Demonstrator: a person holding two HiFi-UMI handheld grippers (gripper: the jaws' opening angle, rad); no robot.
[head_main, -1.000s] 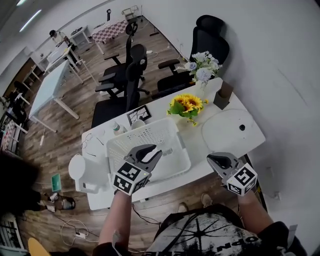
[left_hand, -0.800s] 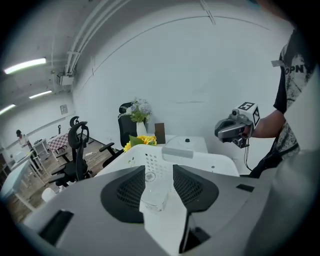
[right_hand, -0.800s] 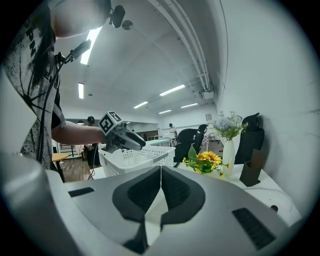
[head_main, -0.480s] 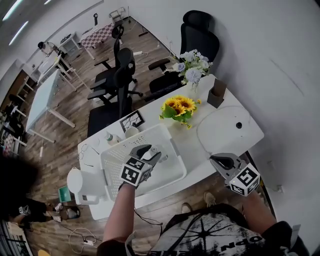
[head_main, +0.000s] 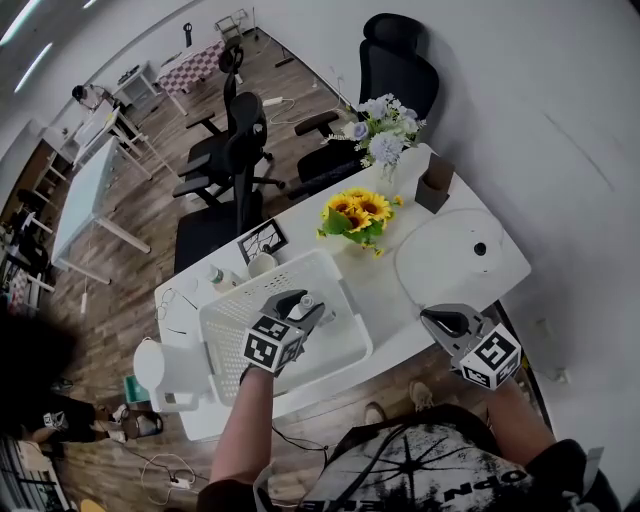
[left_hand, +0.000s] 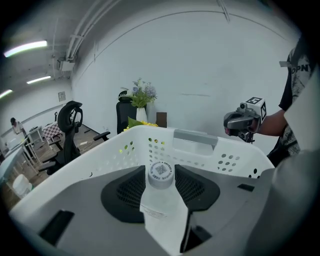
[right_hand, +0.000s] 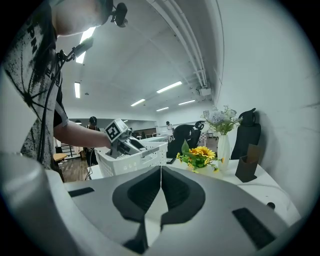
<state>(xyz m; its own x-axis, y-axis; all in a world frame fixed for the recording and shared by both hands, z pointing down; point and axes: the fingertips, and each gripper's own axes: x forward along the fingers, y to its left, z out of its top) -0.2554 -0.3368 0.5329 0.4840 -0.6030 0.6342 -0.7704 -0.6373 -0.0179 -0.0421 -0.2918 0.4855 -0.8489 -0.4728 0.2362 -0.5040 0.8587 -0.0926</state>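
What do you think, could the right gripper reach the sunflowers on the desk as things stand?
Probably yes: the right gripper is shut and empty, and only bare desk lies between it and the sunflowers.

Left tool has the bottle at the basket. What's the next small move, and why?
Probably ease the left tool down a little inside the basket before opening. Its jaws are clamped on the bottle and the basket's walls rise around it, but the floor beneath is hidden, so letting go now might drop it.
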